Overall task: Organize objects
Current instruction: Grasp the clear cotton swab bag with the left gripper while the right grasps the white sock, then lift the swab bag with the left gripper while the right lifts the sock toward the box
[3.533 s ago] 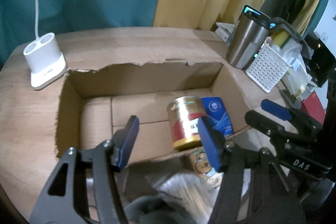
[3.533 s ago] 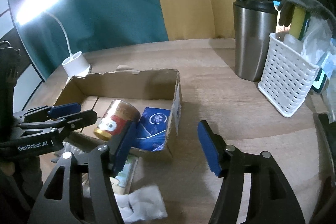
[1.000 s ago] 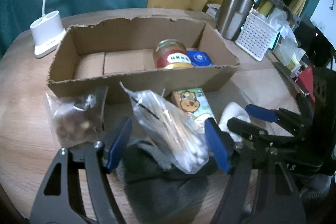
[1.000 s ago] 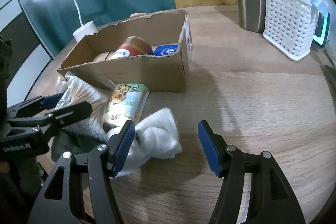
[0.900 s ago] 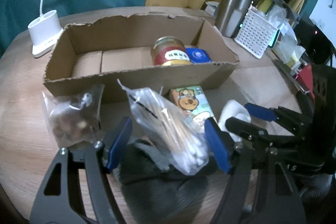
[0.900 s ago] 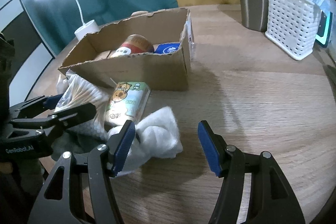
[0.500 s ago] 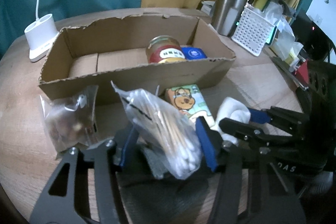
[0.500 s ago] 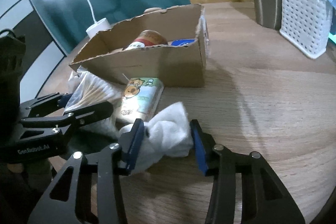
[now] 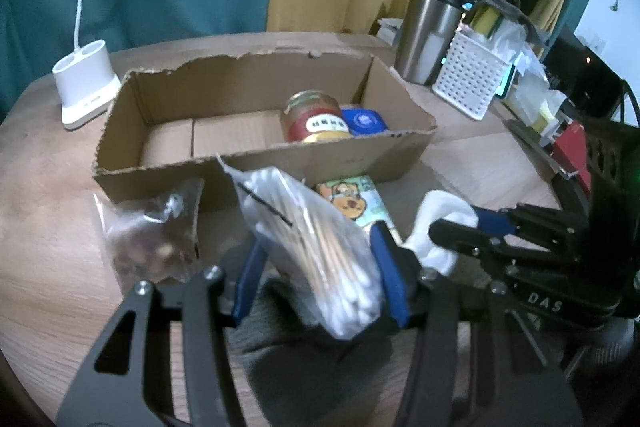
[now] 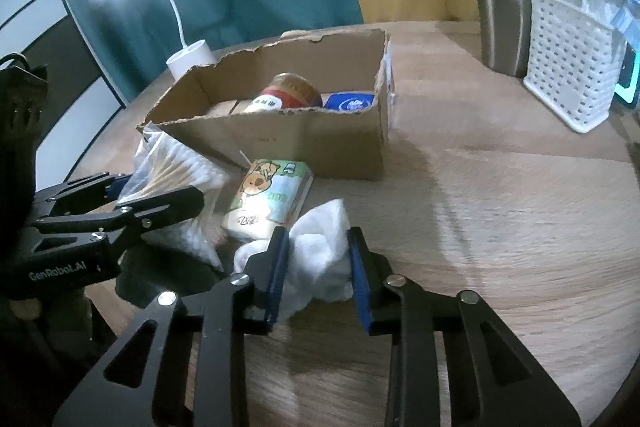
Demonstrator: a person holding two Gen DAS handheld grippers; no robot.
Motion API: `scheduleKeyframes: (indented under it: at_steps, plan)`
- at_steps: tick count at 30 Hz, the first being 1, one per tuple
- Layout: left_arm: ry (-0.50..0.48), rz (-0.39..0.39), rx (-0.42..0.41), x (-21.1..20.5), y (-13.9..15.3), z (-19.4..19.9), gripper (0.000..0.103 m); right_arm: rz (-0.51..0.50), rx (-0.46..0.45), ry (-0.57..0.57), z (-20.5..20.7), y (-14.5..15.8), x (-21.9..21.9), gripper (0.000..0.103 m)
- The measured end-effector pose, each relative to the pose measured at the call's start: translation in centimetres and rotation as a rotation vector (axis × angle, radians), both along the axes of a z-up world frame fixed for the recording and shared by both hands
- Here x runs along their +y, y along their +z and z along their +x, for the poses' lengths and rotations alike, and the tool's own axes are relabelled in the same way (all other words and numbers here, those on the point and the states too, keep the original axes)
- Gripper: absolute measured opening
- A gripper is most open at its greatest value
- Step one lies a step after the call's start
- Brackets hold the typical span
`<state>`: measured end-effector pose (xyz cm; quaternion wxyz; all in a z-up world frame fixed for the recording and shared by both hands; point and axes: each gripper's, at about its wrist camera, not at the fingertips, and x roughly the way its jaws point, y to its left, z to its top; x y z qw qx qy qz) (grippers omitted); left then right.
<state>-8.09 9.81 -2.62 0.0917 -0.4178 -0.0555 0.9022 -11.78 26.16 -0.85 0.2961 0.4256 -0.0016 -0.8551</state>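
The left gripper [image 9: 316,267] clamps a swab bag [image 9: 308,247] and the right gripper [image 10: 318,263] a cloth [image 10: 320,251]; the slick bag could slip out.

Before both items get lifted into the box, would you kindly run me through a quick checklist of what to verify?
1. Left gripper jaws, which have just been closing, pinch the cotton swab bag: ok.
2. Right gripper jaws shut on the white cloth: ok.
3. Free floor space in the cardboard box, left of the jar: ok.
4. Cloth clear of the cartoon packet: cannot tell.
5. Snack bag outside the left jaws: ok.
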Motion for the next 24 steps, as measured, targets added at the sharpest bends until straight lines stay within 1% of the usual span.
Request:
scheduleKeyframes:
  at_steps: [12,24]
  plan:
    - [-0.009,0.013,0.057,-0.6,2.3,0.9,0.053,0.007,0.057,-0.045,0.9,2.2,0.9,0.030]
    - [-0.026,-0.004,0.135,-0.8,4.8,1.3,0.053,-0.009,0.116,-0.073,1.0,4.8,1.6,0.030]
